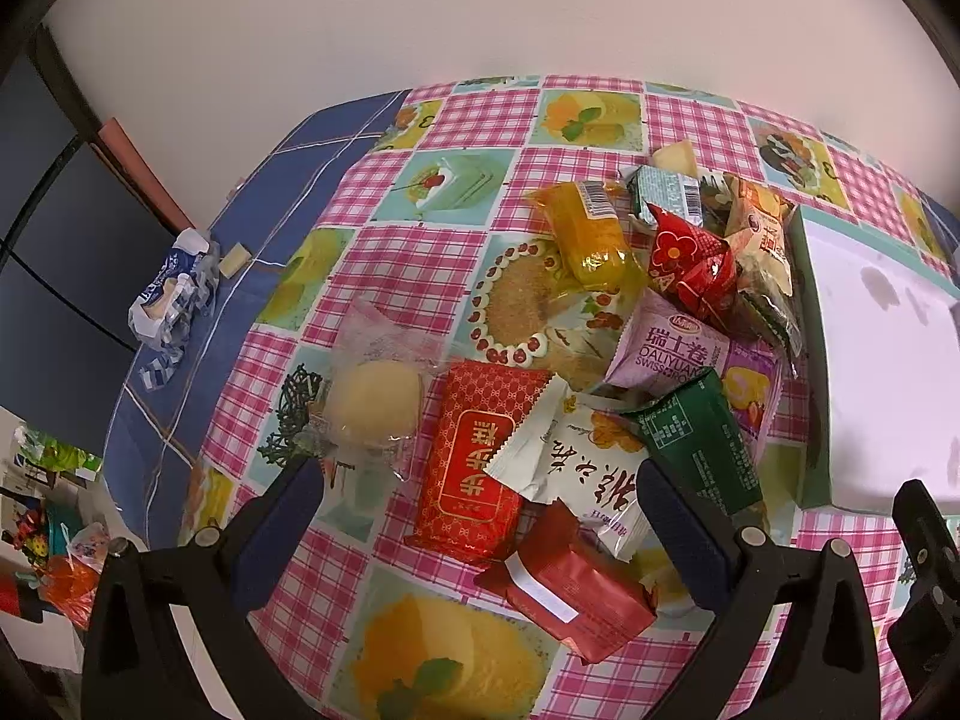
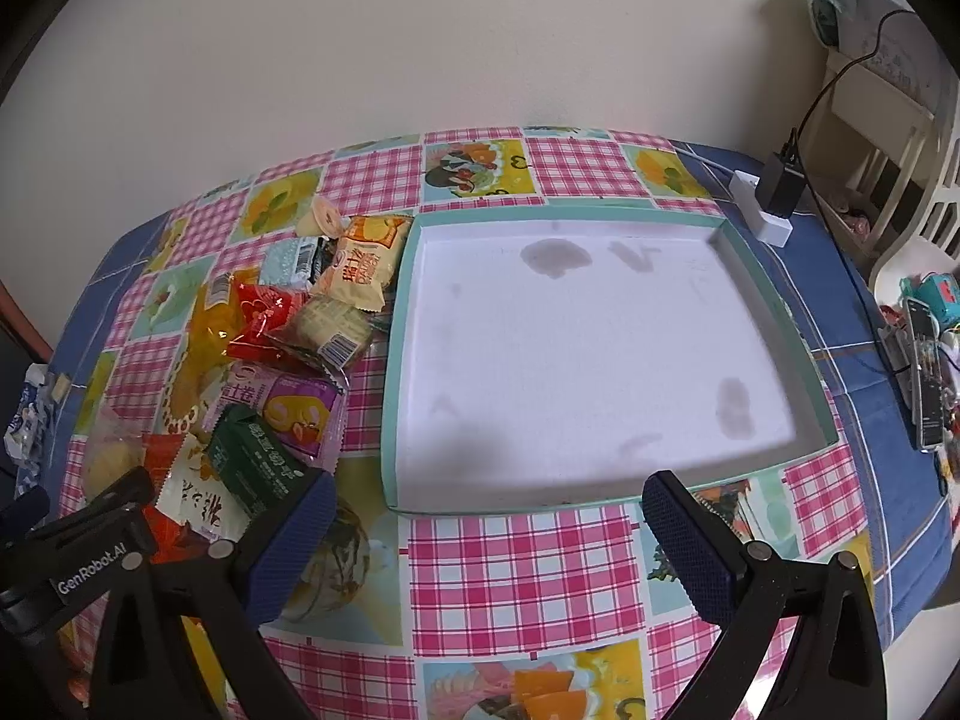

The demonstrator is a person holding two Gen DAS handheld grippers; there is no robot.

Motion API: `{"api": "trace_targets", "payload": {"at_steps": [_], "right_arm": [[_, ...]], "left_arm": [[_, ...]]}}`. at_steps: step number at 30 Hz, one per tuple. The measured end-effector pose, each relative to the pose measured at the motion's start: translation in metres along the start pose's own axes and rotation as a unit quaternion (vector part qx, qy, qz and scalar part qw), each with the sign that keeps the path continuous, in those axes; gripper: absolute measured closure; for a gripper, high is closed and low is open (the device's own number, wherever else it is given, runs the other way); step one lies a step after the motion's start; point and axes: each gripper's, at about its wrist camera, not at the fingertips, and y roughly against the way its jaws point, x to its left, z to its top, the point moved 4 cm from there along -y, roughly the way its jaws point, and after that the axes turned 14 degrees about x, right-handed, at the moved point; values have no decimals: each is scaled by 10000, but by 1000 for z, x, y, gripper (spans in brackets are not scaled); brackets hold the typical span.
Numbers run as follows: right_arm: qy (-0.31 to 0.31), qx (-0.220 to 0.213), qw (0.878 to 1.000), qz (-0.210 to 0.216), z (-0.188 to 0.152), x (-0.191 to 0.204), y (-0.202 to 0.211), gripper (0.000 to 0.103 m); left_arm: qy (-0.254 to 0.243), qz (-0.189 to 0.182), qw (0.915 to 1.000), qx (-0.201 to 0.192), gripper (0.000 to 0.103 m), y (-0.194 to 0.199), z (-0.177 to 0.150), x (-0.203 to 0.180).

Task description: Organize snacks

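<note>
Pink-checked cloth: an oilcloth (image 2: 528,564) with fruit and cake panels covers the surface, over a blue cover (image 1: 180,360).
Snack pile: wrapped snacks lie heaped on the cloth, just left of the box.
Named packets: red patterned packet (image 1: 474,468), white packet (image 1: 576,468) overlapping it, dark green packet (image 1: 696,444), purple Swiss roll packet (image 1: 678,348), yellow cake in clear wrap (image 1: 588,234), pale round bun in clear wrap (image 1: 372,402).
Box: shallow teal-rimmed box (image 2: 396,360) with a stained white floor, holding no snacks.
Left gripper (image 1: 480,516): jaws wide apart, holding nothing, above the near packets.
Right gripper (image 2: 486,534): jaws spread, holding nothing, at the box's near edge.
Far left: crumpled blue-white wrapper (image 1: 174,294) on the blue cover.
</note>
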Motion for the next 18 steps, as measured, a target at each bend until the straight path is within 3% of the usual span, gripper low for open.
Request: {"api": "trace_targets", "payload": {"at_steps": [18], "right_arm": [[29,40,9999,-117,0,2,-2,0]], "left_arm": [[8,-114,9999,23,0,1,1,0]]}}
